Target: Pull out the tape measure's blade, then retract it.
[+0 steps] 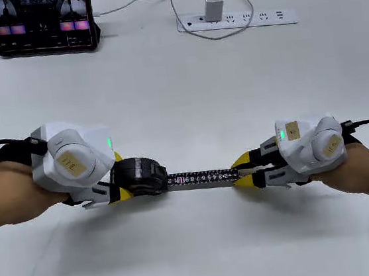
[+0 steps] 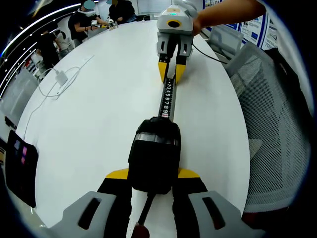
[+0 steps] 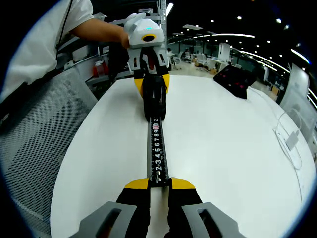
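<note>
Your left gripper clamps on black tape measure case — your right gripper pinches tip of blade, partly drawn out over white table.

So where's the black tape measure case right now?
In the head view the tape measure case is at the lower left of the white table, clamped in the left gripper; its blade runs right to the right gripper.

White table: tablet, power strip
</note>
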`<state>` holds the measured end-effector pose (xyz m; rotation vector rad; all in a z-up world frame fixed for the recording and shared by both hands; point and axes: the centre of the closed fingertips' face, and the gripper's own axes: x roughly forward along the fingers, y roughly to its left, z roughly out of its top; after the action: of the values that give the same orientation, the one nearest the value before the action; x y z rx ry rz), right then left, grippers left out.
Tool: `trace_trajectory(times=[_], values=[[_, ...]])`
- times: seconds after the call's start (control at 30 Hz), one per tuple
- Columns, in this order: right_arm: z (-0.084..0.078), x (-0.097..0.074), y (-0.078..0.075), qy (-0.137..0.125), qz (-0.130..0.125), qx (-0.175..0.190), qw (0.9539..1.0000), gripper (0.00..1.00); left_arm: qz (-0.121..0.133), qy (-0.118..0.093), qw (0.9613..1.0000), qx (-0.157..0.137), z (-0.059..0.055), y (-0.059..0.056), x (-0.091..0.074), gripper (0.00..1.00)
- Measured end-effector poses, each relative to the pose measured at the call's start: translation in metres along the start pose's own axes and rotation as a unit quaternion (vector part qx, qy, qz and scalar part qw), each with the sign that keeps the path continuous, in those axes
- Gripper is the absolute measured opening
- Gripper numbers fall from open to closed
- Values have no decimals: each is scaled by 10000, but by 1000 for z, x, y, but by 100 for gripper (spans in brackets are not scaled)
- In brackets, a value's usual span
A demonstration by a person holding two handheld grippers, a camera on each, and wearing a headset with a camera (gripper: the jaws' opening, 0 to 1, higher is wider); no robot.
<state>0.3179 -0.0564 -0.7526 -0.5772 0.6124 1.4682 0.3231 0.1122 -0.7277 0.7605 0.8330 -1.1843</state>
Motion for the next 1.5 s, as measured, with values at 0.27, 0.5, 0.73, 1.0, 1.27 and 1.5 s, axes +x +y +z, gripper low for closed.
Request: trace_trajectory(times=[0.27,0.5,0.73,1.0,1.27,1.5], values=[[-4,-8,0,24,9,-35,10000,9,-7,19,10000,-4,-1,0,0,26],[-12,-16,0,128,6,-77,9999,9,18,22,10000,-2,-1,0,1,26],[-18,-23,-1,206,2,-96,9997,9,3,44,10000,12,-1,0,1,26],[-24,-28,-2,319,13,-123,9994,9,6,51,10000,24,0,-1,0,26],[-34,-37,-3,492,35,-164,9986,9,11,52,10000,17,1,-1,0,26],[-37,-42,-2,576,28,-169,9982,9,6,58,10000,20,1,-1,-1,26]])
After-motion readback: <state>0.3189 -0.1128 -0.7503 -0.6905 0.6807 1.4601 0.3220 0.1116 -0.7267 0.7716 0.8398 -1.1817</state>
